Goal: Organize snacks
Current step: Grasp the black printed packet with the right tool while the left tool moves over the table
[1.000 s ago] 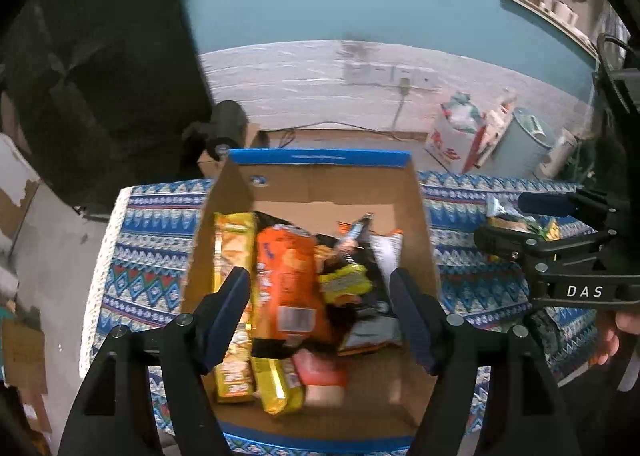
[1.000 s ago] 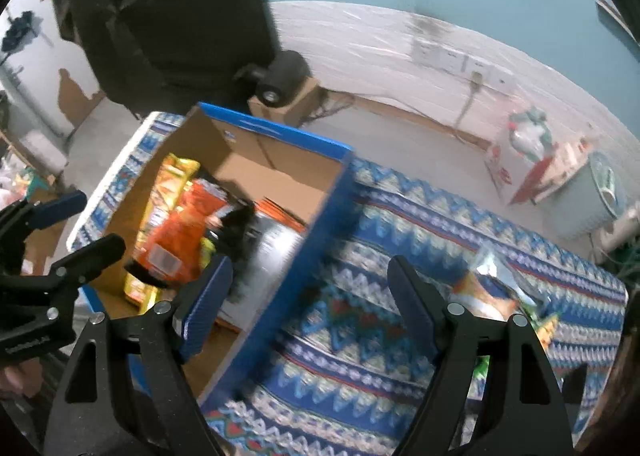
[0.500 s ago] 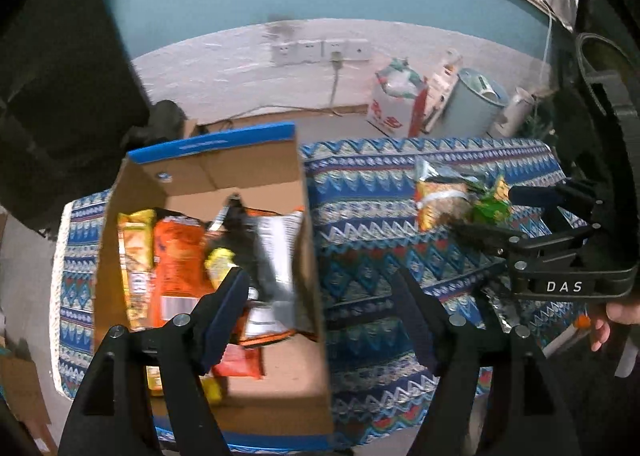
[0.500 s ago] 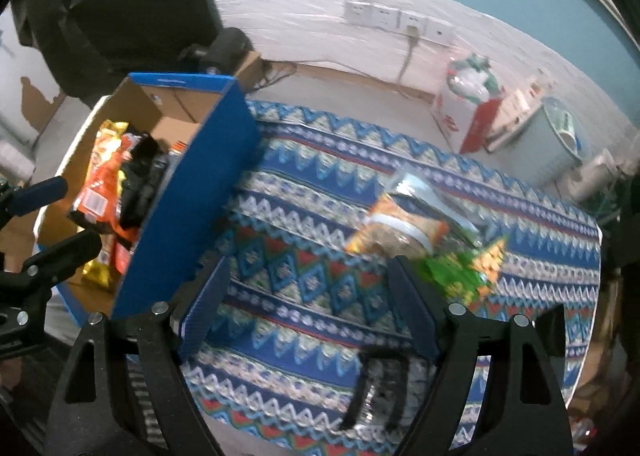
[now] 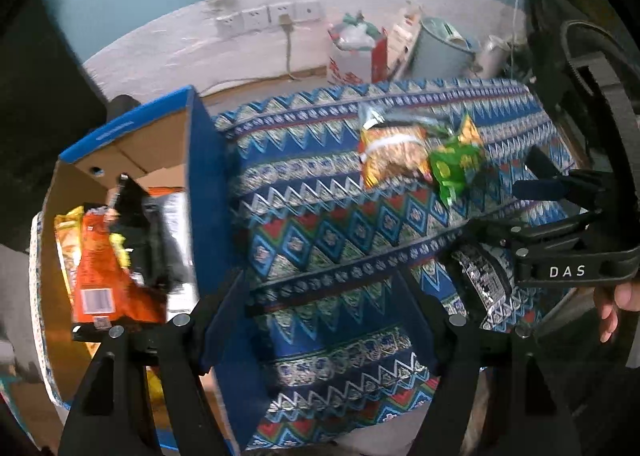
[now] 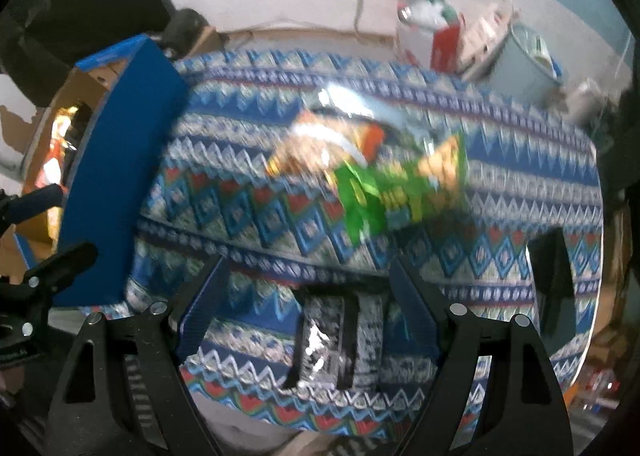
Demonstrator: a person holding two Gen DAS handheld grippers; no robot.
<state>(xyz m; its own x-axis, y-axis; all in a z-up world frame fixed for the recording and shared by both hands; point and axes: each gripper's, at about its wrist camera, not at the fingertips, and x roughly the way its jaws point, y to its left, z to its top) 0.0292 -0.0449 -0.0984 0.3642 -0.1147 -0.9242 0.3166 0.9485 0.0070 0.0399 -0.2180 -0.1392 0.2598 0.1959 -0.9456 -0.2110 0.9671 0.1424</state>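
Observation:
A cardboard box with blue outer walls (image 5: 208,192) stands at the table's left end and holds an orange bag (image 5: 100,276), a black bag (image 5: 140,224) and other snacks. On the patterned cloth (image 5: 320,224) lie an orange-yellow snack bag (image 5: 394,152) and a green snack bag (image 5: 456,164), touching each other. A black-and-silver packet (image 5: 484,288) lies near the front edge. My left gripper (image 5: 322,320) hangs open over the cloth just right of the box. My right gripper (image 6: 308,312) is open above the black-and-silver packet (image 6: 324,340), with the green bag (image 6: 384,192) farther off.
On the floor behind the table stand a white-and-red bag (image 5: 356,52) and a grey bin (image 5: 444,48), below wall sockets (image 5: 268,16). A dark object (image 6: 552,284) sits at the cloth's right end. A hand (image 5: 616,308) holds the right gripper.
Both grippers have swept to the right, from over the box to over the cloth, and sunk lower. The loose snack bags and the packet have come into view.

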